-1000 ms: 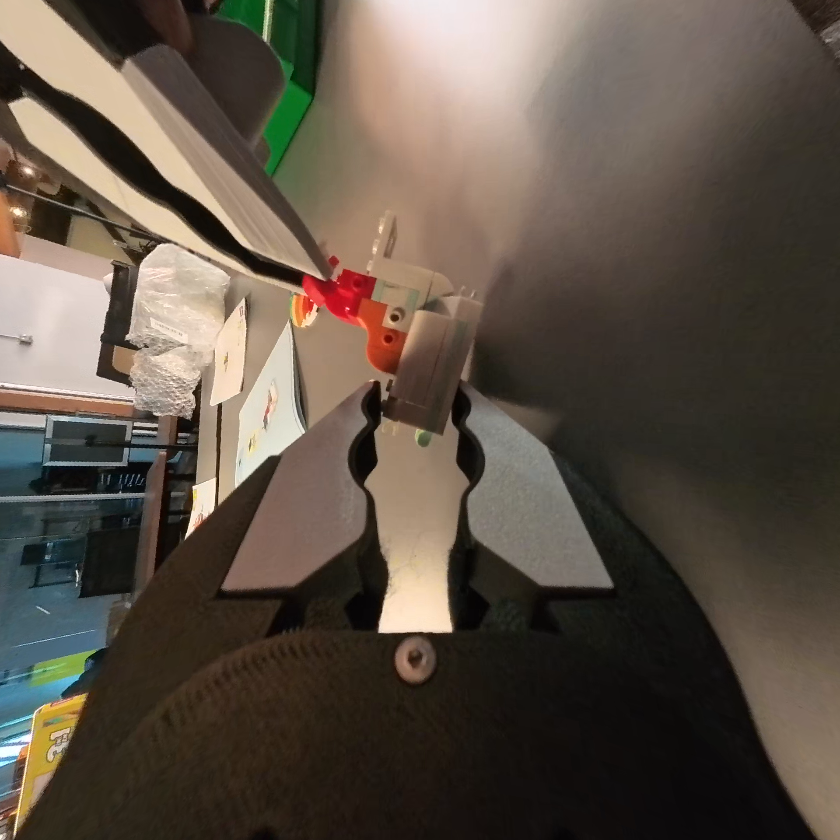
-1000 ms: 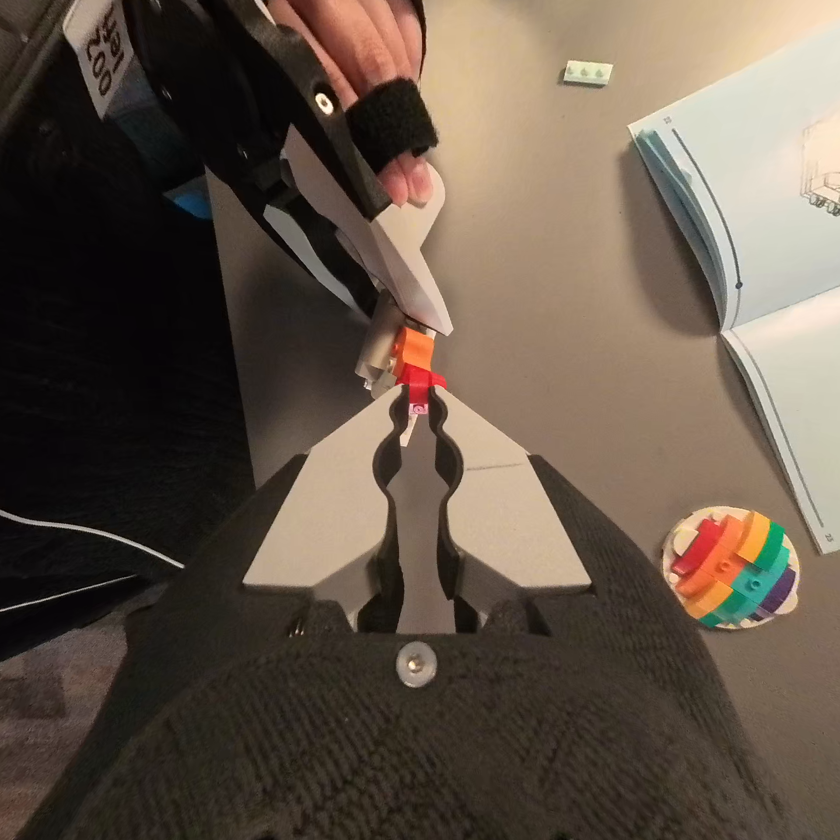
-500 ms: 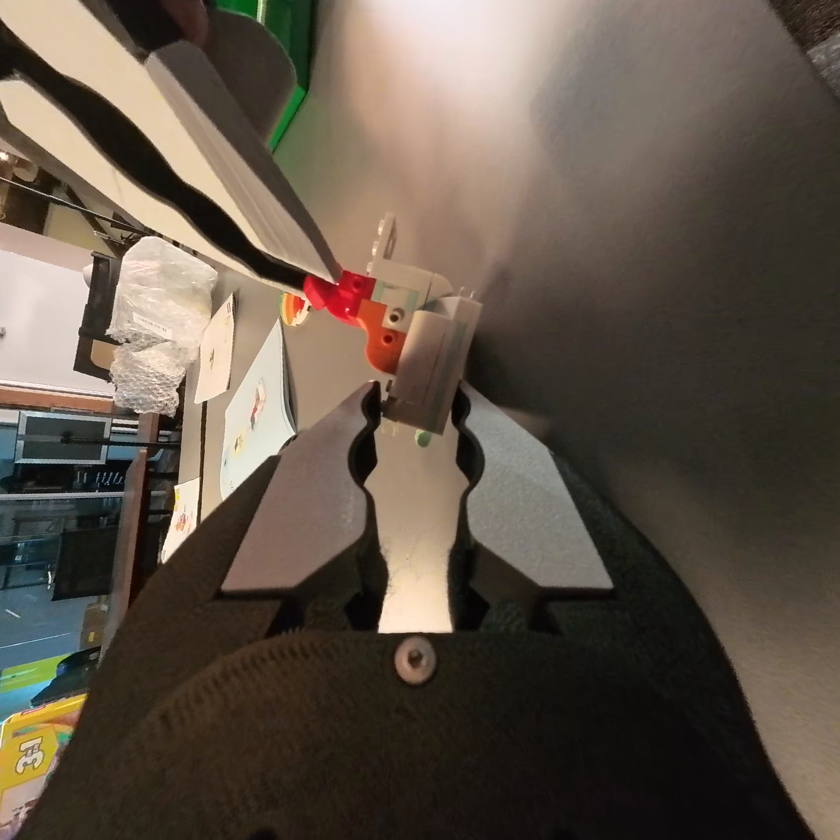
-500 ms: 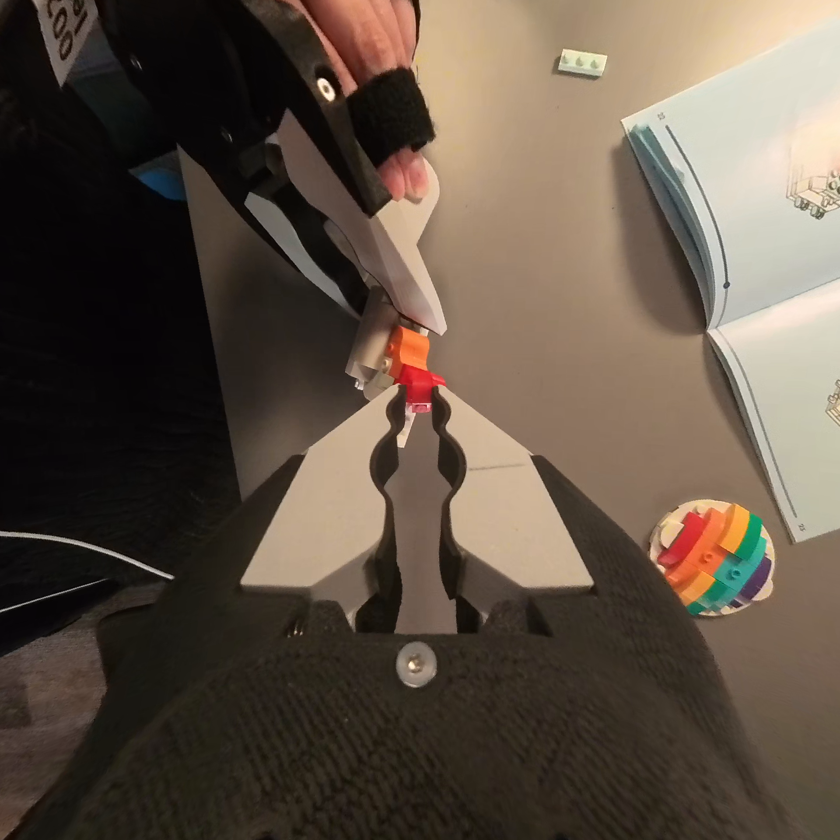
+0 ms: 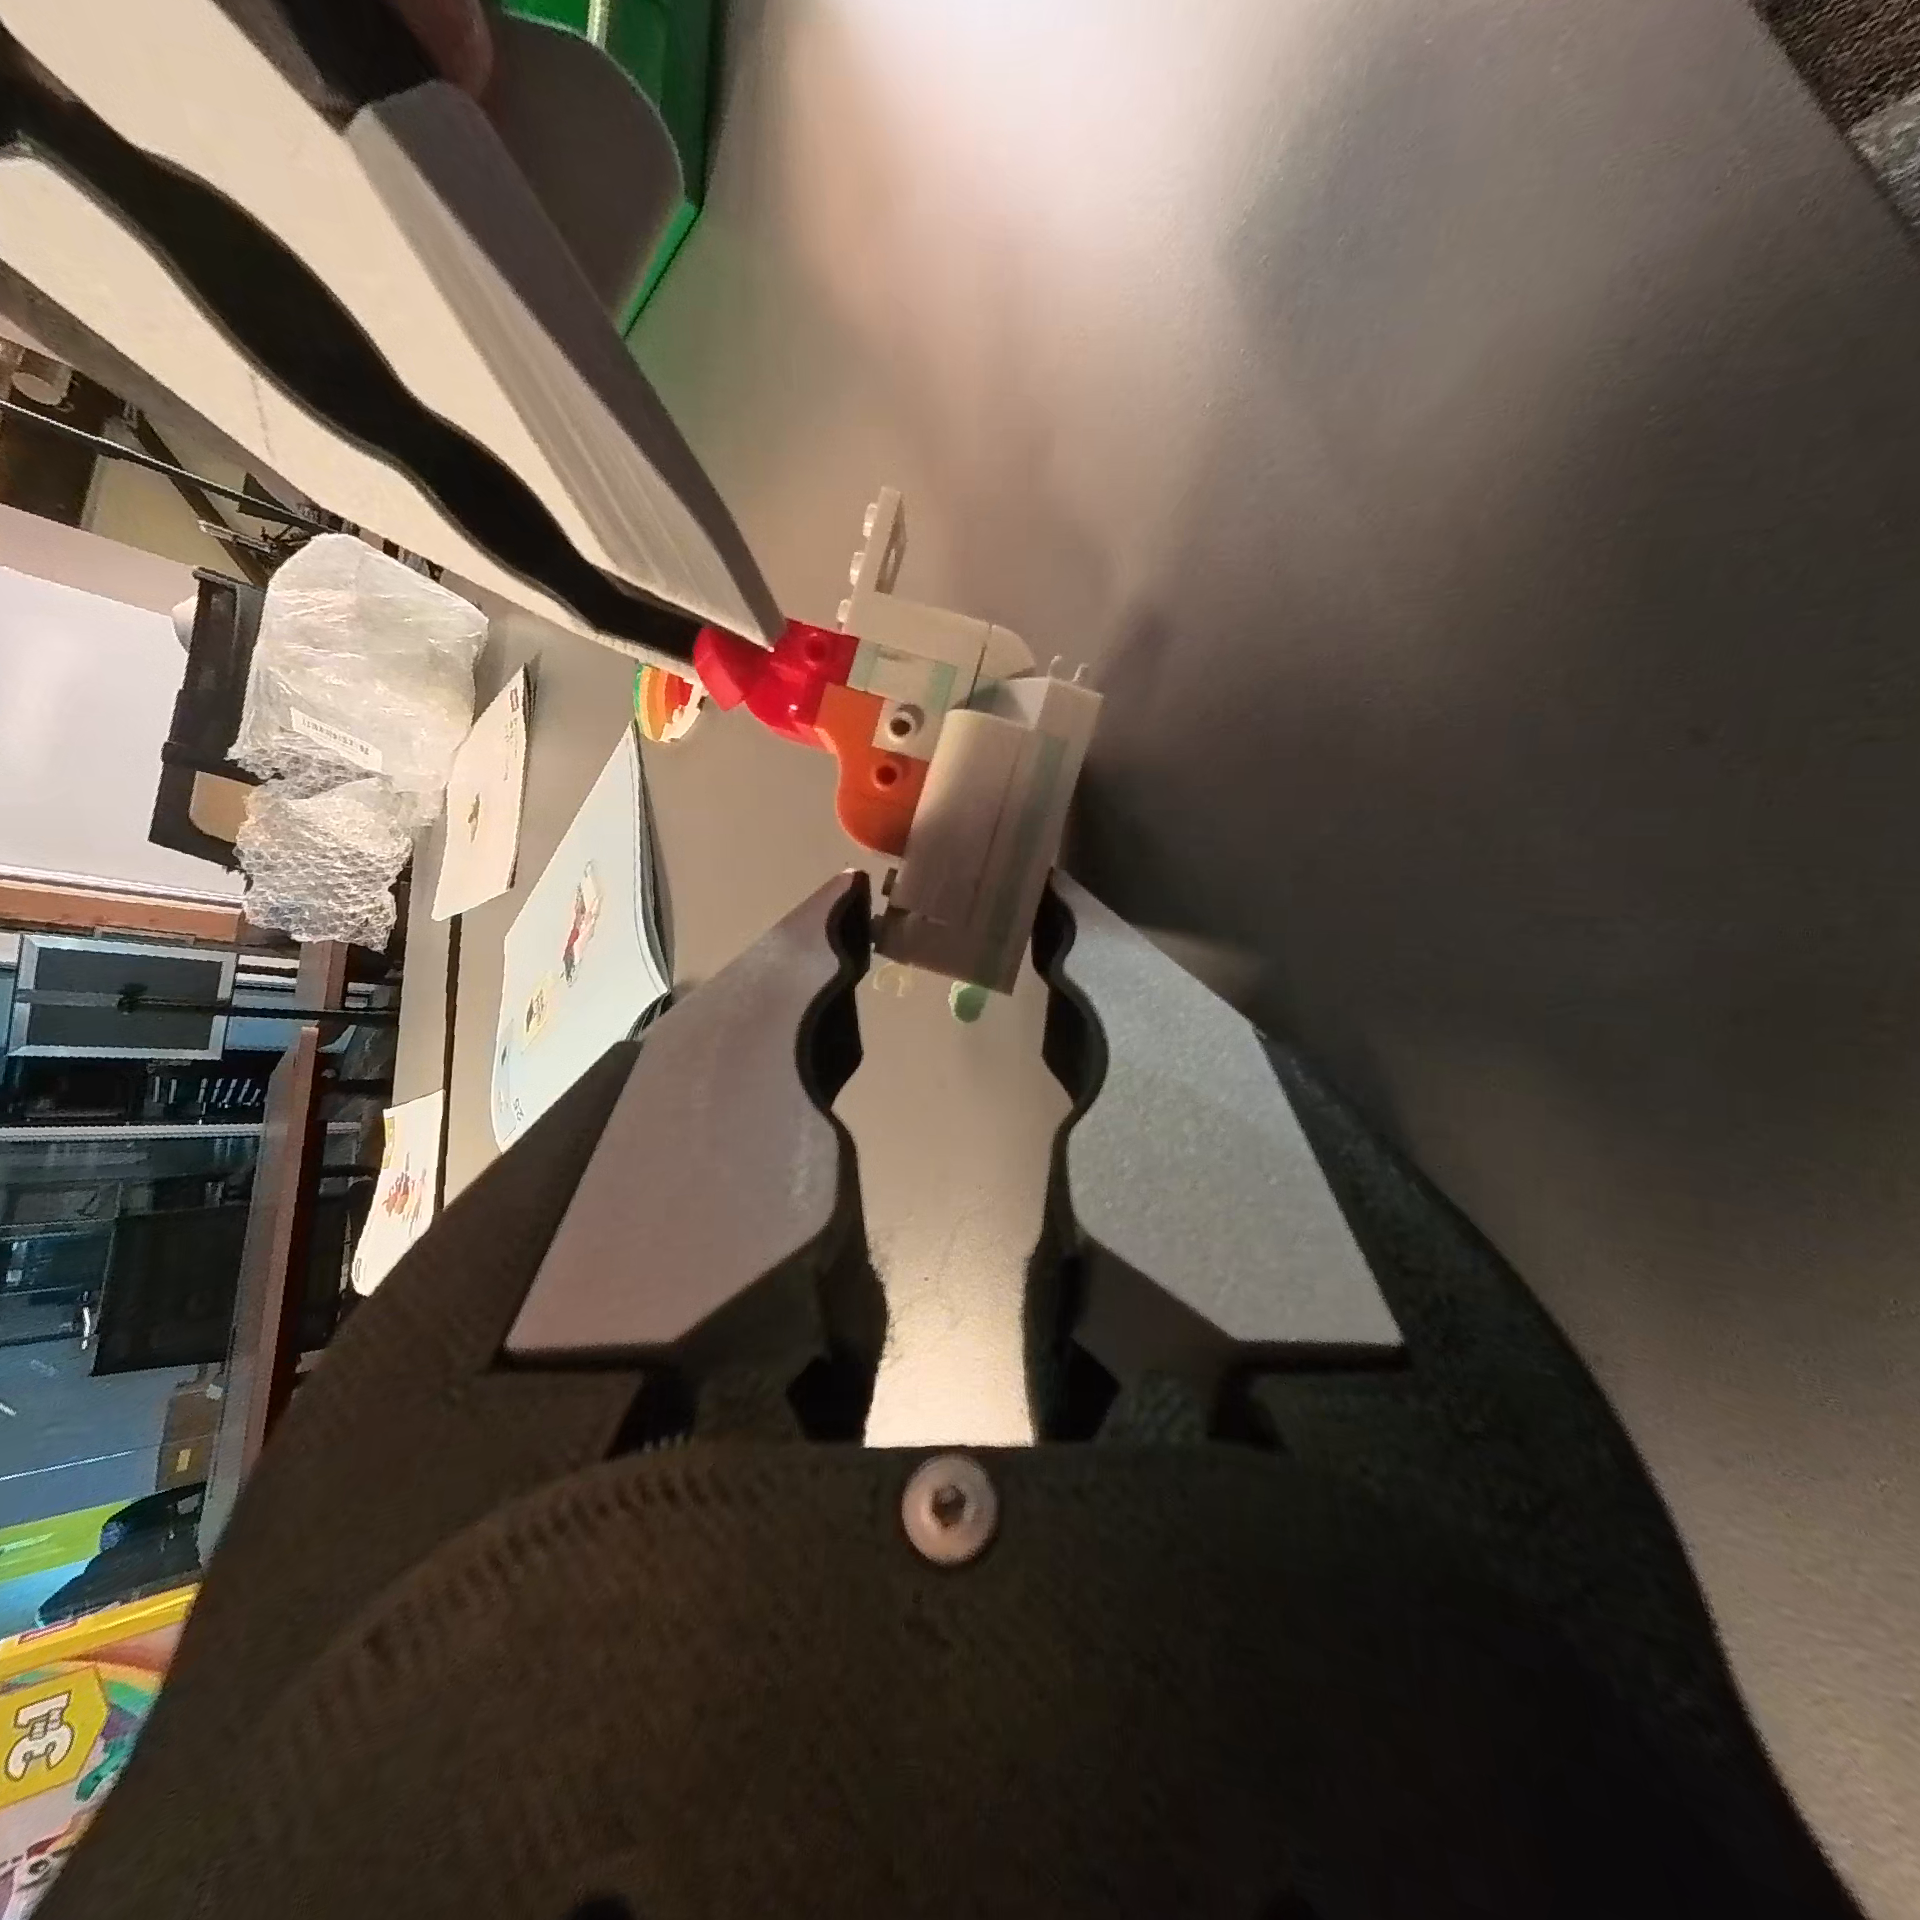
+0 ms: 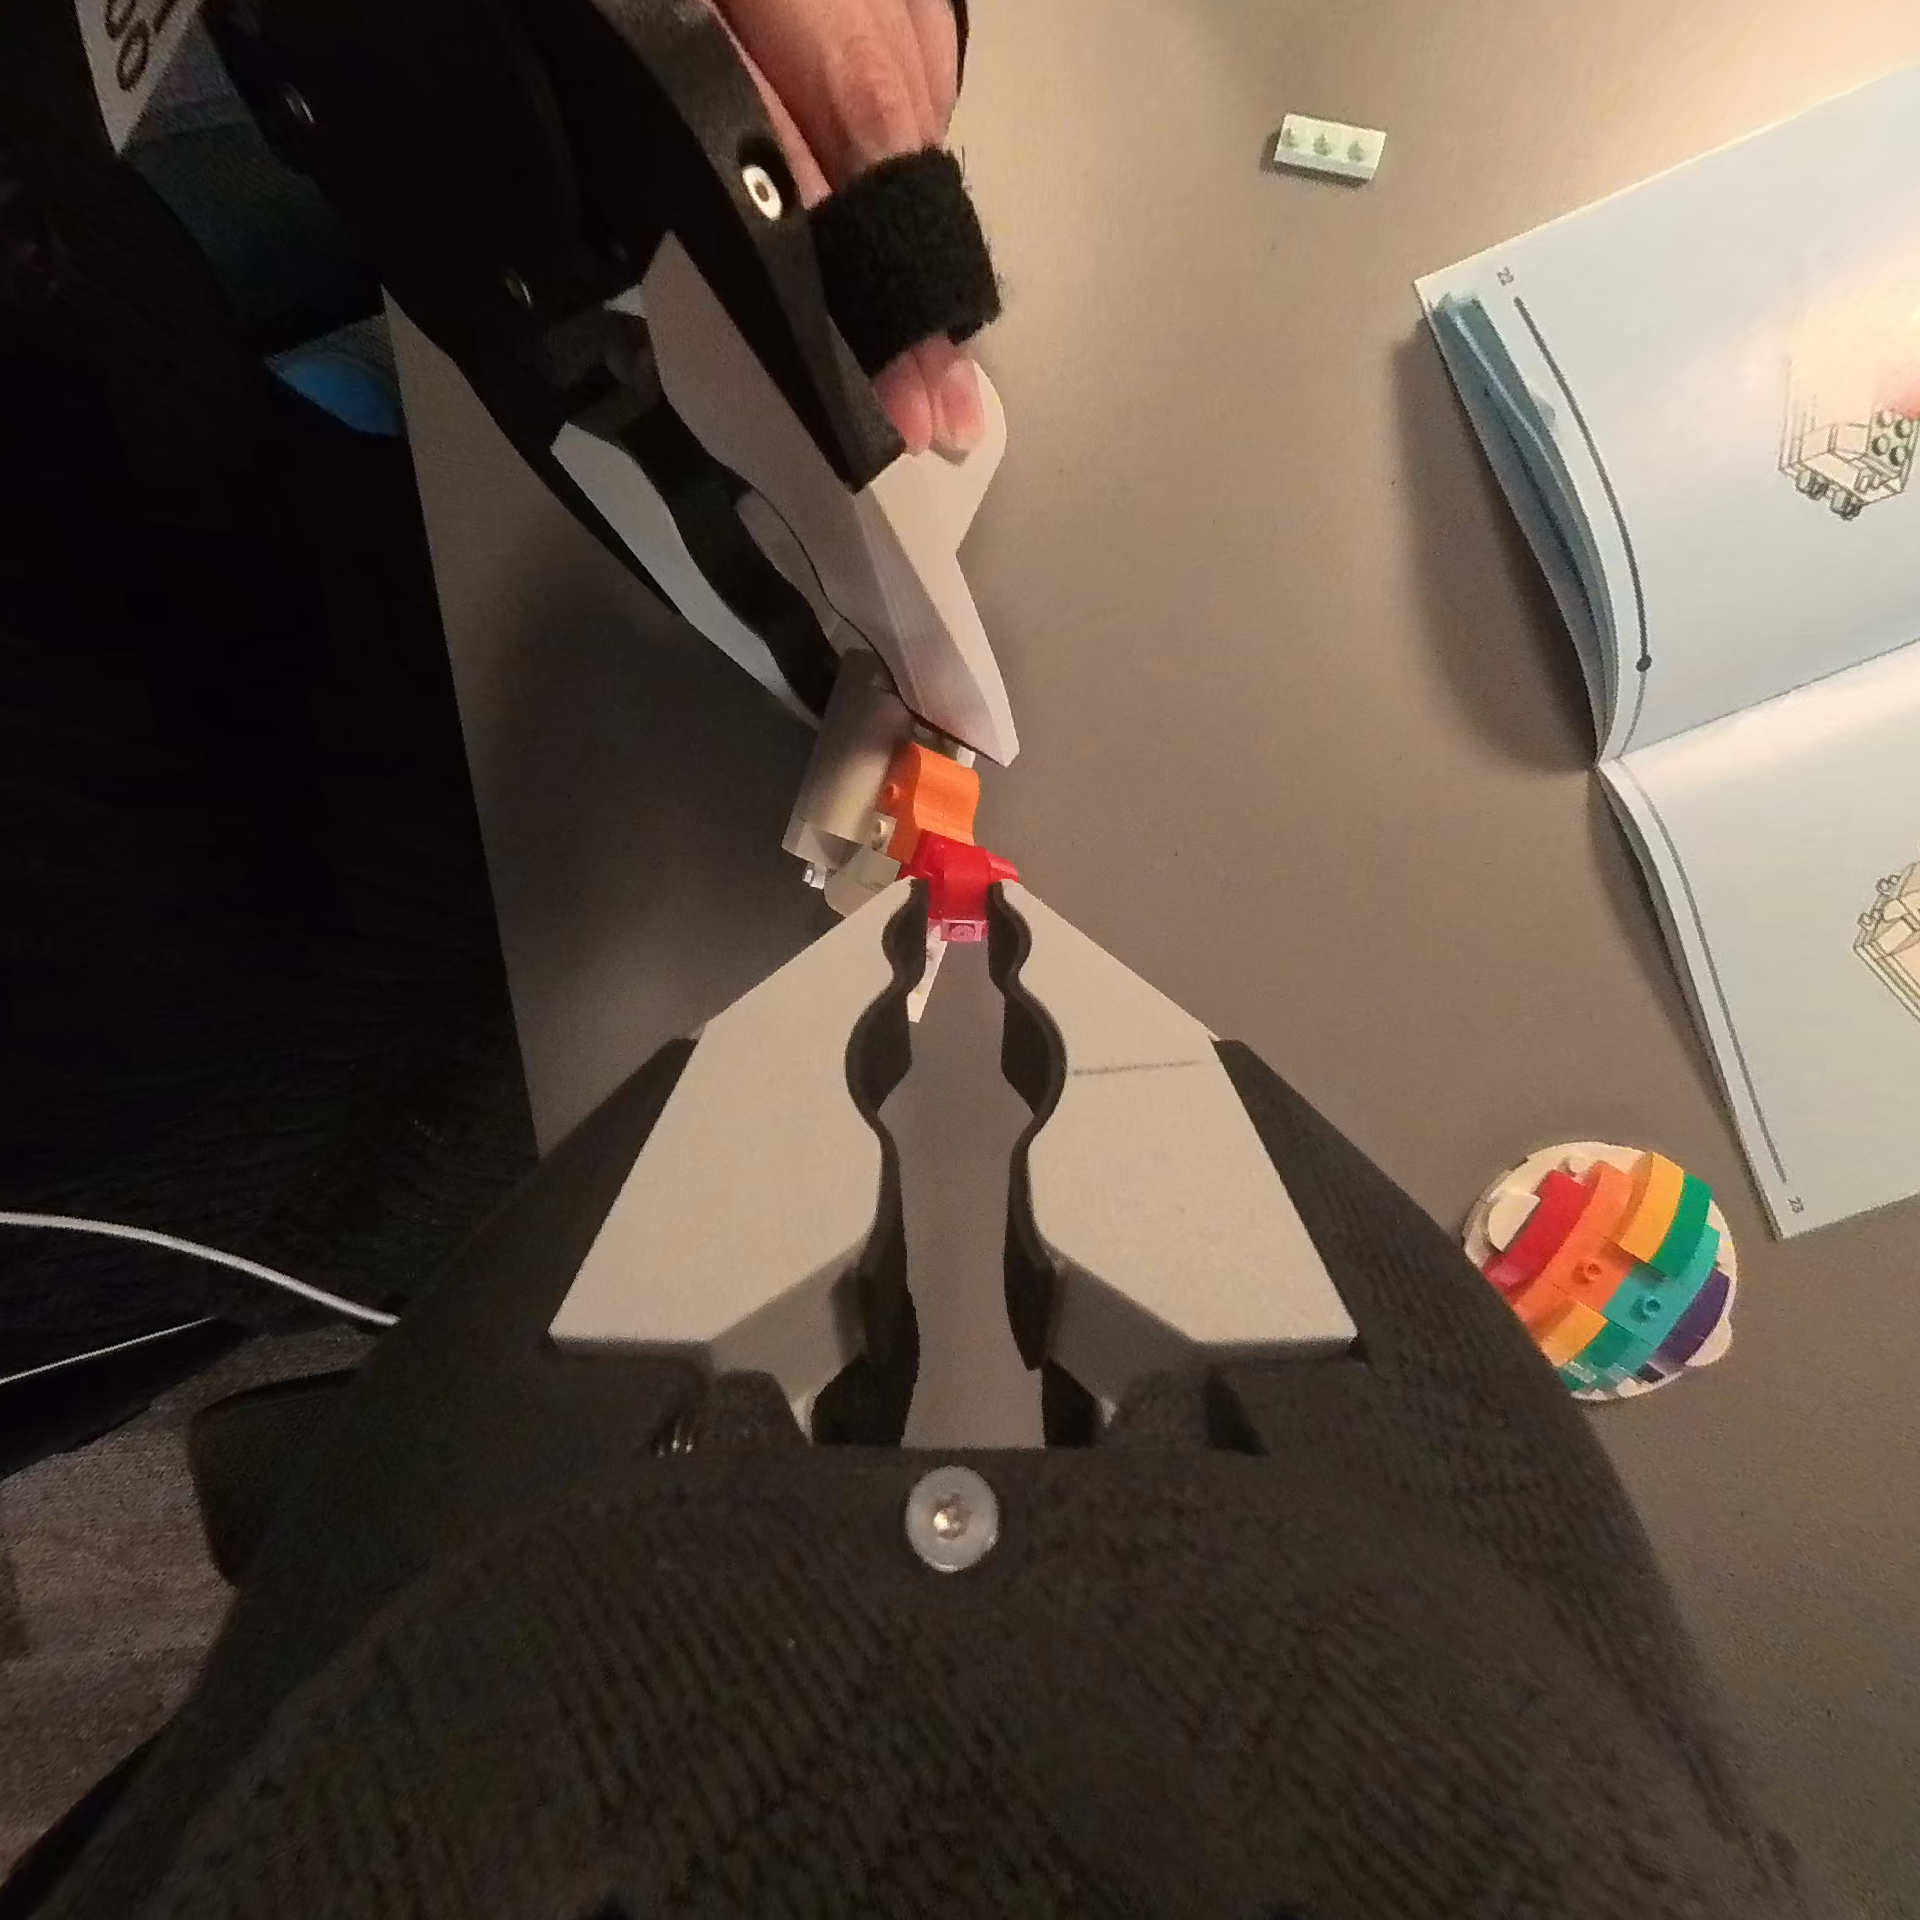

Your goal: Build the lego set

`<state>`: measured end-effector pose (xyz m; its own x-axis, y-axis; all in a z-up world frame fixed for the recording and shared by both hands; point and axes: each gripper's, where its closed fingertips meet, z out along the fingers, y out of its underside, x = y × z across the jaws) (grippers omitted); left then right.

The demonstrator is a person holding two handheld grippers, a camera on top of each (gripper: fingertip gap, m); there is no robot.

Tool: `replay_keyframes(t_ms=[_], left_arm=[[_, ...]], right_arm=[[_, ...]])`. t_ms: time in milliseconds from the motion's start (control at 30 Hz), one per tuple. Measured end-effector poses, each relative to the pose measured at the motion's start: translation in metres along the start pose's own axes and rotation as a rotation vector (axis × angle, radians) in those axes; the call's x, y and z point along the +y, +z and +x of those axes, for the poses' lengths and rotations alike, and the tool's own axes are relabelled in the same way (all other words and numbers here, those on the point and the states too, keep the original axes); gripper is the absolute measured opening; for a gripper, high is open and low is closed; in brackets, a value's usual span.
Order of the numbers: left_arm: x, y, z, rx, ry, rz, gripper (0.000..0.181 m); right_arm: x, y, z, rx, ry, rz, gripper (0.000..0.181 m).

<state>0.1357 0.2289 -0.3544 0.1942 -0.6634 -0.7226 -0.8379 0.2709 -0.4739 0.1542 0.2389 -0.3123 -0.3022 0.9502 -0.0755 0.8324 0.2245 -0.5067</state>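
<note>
Jaws of left gripper (image 5: 951,920) clamped on grey end of small lego assembly (image 5: 971,831); jaws of right gripper (image 6: 961,904) nearly closed, pinching red piece (image 6: 956,864) at assembly's opposite end. Assembly held in air between the two grippers, above grey table (image 6: 1195,623), near its left edge in right wrist view. Orange brick (image 6: 932,795) between red piece and grey body. Grip on both ends unchanged from 1.0 s ago; assembly orientation the same. Relative to assembly: rainbow lego disc (image 6: 1600,1273) lower right on table, nearer to it than 1.0 s ago; open instruction booklet (image 6: 1714,644) to right, shifted slightly; pale green plate (image 6: 1328,148) well apart, upper right. Hand (image 6: 883,125) on left gripper, black strap over finger. Plastic bags (image 5: 332,717) beyond booklet in left wrist view.
</note>
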Motion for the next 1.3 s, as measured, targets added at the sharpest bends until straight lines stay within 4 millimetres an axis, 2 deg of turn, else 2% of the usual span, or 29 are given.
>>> replay_keyframes(t_ms=[33, 800, 1300], left_arm=[[0.0, 0.0, 0.0, 0.0, 0.0, 0.001, 0.03], [-0.0004, 0.0, 0.0004, -0.003, 0.012, -0.001, 0.03], [-0.0015, 0.0001, 0.0009, -0.022, 0.061, -0.015, 0.03]], right_arm=[[0.0, -0.0001, 0.0, -0.001, -0.001, -0.001, 0.009], [-0.002, -0.0024, 0.0012, -0.04, 0.044, -0.01, 0.006], [0.0002, 0.0006, -0.002, -0.052, 0.042, -0.086, 0.007]])
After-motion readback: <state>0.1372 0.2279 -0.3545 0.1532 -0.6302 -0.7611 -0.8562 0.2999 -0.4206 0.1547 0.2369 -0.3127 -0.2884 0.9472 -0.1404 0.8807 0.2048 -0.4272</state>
